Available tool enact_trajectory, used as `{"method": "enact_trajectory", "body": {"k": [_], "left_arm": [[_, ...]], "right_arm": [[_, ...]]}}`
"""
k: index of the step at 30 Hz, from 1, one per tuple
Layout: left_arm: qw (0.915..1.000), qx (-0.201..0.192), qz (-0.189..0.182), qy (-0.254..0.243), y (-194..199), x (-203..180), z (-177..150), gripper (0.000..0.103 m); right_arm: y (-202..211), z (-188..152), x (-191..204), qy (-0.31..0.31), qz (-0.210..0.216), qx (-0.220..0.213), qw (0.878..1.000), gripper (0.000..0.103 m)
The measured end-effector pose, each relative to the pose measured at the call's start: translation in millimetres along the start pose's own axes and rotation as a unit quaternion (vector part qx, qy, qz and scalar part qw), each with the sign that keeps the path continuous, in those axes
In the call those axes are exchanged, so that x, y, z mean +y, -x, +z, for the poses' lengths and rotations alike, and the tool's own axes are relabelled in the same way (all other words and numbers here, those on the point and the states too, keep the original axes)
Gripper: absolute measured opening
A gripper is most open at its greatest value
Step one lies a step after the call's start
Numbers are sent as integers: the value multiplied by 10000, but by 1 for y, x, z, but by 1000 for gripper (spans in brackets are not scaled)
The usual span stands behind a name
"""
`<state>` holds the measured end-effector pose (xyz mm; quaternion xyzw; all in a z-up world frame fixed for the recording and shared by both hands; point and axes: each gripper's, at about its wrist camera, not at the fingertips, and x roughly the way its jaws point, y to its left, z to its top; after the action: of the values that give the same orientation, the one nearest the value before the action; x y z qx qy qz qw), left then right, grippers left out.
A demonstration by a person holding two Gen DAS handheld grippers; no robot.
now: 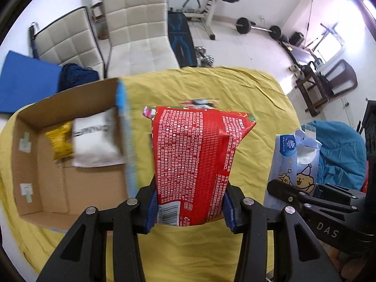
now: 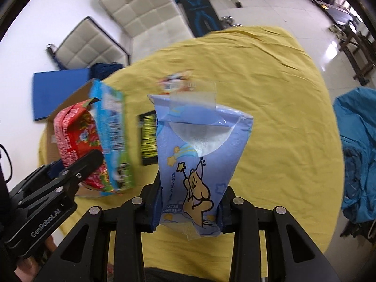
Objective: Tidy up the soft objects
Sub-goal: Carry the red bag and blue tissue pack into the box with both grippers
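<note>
My left gripper [image 1: 189, 208] is shut on a red printed soft pack [image 1: 195, 159] and holds it above the yellow cloth, just right of an open cardboard box [image 1: 40, 188]. The box holds a yellow packet [image 1: 60, 144] and a white pack [image 1: 94, 141]. My right gripper [image 2: 189, 209] is shut on a light blue tissue pack with a cartoon dog [image 2: 199, 159], held above the cloth. The red pack [image 2: 75, 138] and the left gripper [image 2: 77, 171] show at the left of the right wrist view. The blue pack [image 1: 293, 159] shows at the right of the left wrist view.
A yellow cloth [image 1: 246, 98] covers the round table. A colourful packet [image 1: 199, 102] and a black packet [image 2: 148, 138] lie on it. Two beige chairs [image 1: 138, 28], a blue mat [image 1: 25, 82], gym weights [image 1: 256, 27] and a teal cloth heap [image 2: 357, 159] stand around.
</note>
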<state>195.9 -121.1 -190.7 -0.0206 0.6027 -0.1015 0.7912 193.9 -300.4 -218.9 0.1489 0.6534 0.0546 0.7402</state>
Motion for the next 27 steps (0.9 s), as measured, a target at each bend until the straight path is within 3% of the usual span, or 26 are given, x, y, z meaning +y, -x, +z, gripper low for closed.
{"method": "enact_trajectory", "body": {"k": [8,16,27], "left_arm": [[9989,-142,153,420,30,89,-7,42],[9951,-13,381,907,36,188,-12,42],[9882,579,817,1163,-18,287,-11,42]], "right_arm": [[-4,-7,105,560,360,42,9978,37],[-66,-4,199,985,360,449,9935,37],[-174,-9,245,1105,-213,1174,9867,38]]}}
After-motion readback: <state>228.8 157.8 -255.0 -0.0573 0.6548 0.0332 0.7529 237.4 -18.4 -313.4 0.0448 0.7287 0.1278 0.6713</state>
